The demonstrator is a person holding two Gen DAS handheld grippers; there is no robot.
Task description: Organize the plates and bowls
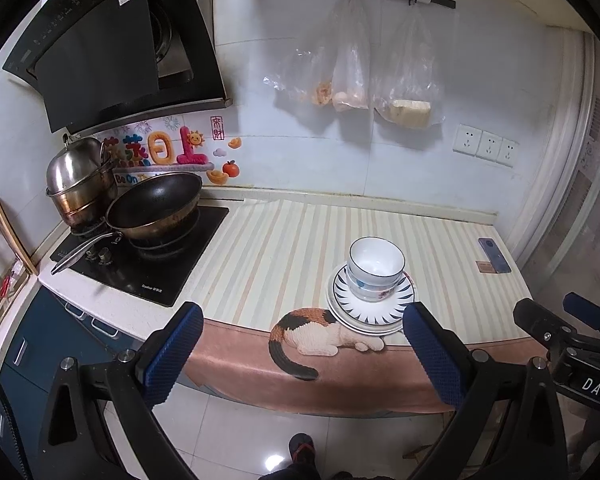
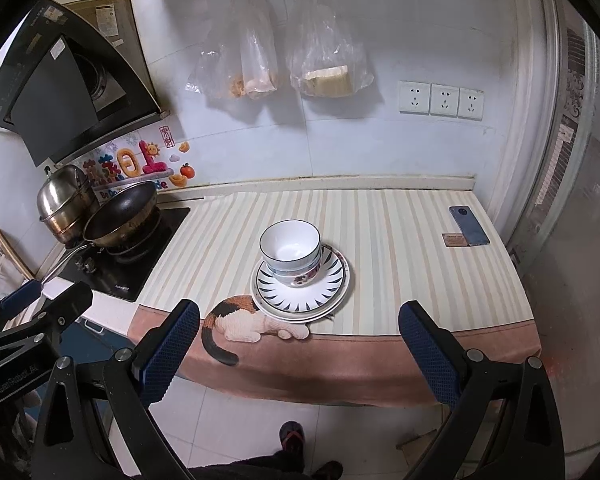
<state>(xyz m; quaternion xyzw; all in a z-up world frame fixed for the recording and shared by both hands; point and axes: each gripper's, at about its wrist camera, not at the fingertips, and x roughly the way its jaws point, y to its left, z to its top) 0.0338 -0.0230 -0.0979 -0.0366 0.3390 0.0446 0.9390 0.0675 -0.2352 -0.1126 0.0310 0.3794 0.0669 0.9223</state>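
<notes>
A stack of white bowls [image 1: 376, 270] [image 2: 291, 252] stands on a stack of plates [image 1: 370, 308] [image 2: 300, 292], the top plate with dark blue rim dashes. The stack sits near the front edge of the striped counter mat [image 1: 284, 248] [image 2: 400, 248]. My left gripper [image 1: 304, 348] is open and empty, held in front of the counter edge, short of the stack. My right gripper [image 2: 300, 348] is open and empty, also in front of the counter edge. Each gripper shows at the side of the other's view.
A black wok [image 1: 156, 208] [image 2: 120, 216] and a steel pot [image 1: 80, 176] [image 2: 64, 200] sit on the hob at the left. A phone [image 1: 494, 255] [image 2: 469, 225] lies at the counter's right back. Plastic bags [image 1: 352, 76] [image 2: 276, 56] hang on the wall. My foot [image 2: 292, 436] is below.
</notes>
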